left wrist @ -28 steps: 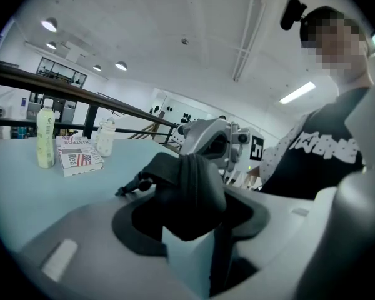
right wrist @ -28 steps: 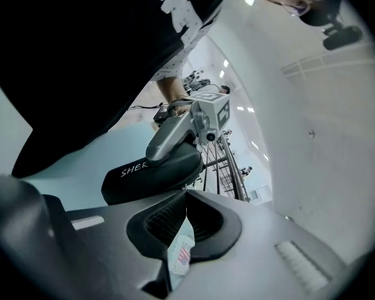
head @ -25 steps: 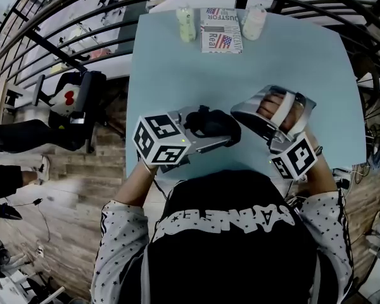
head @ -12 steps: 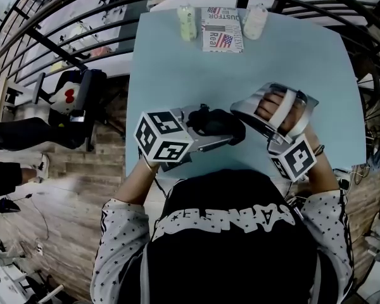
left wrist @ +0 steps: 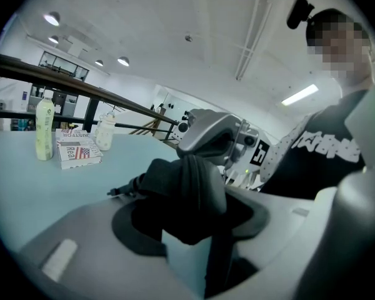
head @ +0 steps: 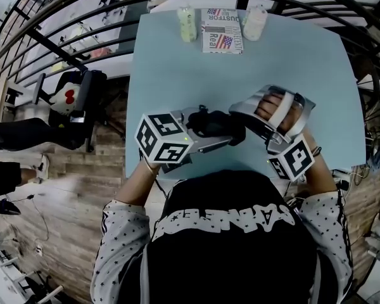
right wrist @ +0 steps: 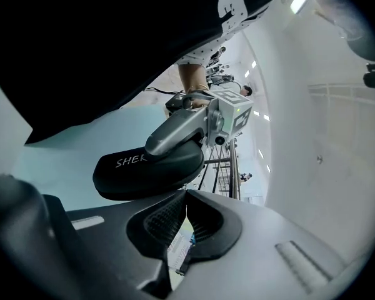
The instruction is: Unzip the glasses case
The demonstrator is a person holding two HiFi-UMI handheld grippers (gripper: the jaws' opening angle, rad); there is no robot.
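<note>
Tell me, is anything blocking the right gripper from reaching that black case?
Nothing visible does. The case, gripped by the left gripper, sits just ahead of the right gripper, whose jaws are shut.

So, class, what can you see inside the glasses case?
Only its black outer shell shows. The glasses case looks zipped shut, clamped in the left gripper, so whatever it holds is covered.

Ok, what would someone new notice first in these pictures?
Probably the black glasses case, clamped in the left claw near the front edge of the blue table, with the shut right claw close beside it. After that, the flag-printed box between two bottles at the far edge.
</note>
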